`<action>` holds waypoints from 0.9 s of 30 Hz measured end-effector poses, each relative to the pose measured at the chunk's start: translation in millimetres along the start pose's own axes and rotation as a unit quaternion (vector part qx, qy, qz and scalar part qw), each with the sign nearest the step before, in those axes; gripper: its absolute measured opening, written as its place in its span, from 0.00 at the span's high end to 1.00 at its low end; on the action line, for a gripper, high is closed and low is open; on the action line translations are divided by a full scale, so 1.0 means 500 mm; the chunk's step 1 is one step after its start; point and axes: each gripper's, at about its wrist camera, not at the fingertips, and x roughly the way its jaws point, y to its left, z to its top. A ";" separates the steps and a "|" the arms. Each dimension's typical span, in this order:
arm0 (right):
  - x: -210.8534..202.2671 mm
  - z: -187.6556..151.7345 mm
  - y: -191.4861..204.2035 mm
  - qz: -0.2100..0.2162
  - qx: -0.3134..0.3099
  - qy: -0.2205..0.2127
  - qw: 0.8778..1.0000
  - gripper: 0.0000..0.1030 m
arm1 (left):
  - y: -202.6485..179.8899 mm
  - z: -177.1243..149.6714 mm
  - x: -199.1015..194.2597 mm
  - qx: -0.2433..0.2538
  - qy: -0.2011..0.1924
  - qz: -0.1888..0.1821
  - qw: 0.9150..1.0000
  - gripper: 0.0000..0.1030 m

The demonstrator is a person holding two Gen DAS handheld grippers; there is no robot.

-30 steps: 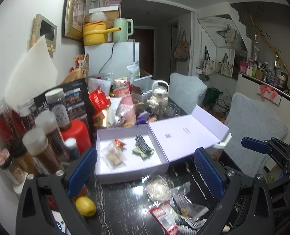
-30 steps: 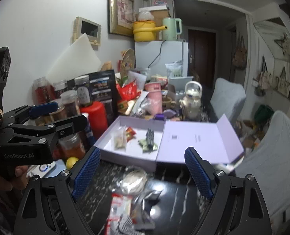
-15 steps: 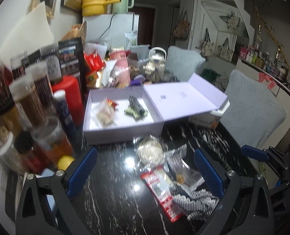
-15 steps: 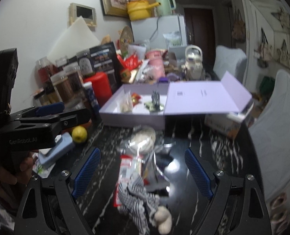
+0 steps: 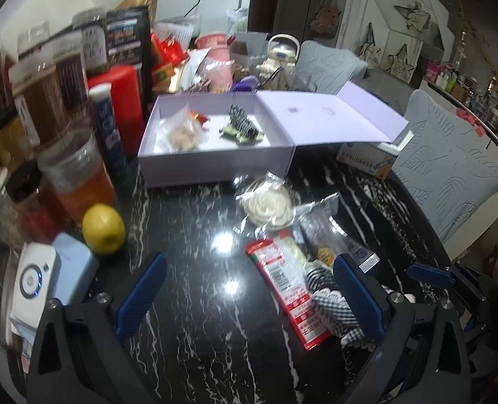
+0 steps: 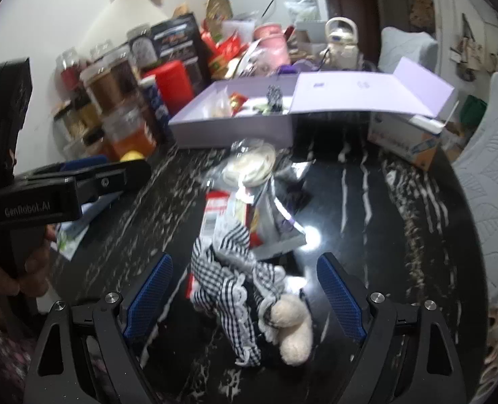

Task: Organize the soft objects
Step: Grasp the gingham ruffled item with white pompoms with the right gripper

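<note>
A black-and-white checked soft toy with a cream plush head lies on the black marble table, between the open fingers of my right gripper. It also shows in the left wrist view, beside my open, empty left gripper. An open lilac box stands behind, holding a bagged item and a dark checked piece. Plastic-wrapped packets lie between the box and the toy.
Jars and bottles, a red canister and a lemon crowd the table's left side. A white device lies at front left. A carton sits under the box lid. Grey chairs stand at the right.
Both grippers have tilted down and dropped closer to the table. The right gripper now straddles the checked toy. Both stay open.
</note>
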 end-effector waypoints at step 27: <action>-0.011 -0.021 -0.079 0.043 0.047 0.027 0.998 0.75 | -0.041 0.003 0.086 -0.013 0.042 -0.016 0.999 0.02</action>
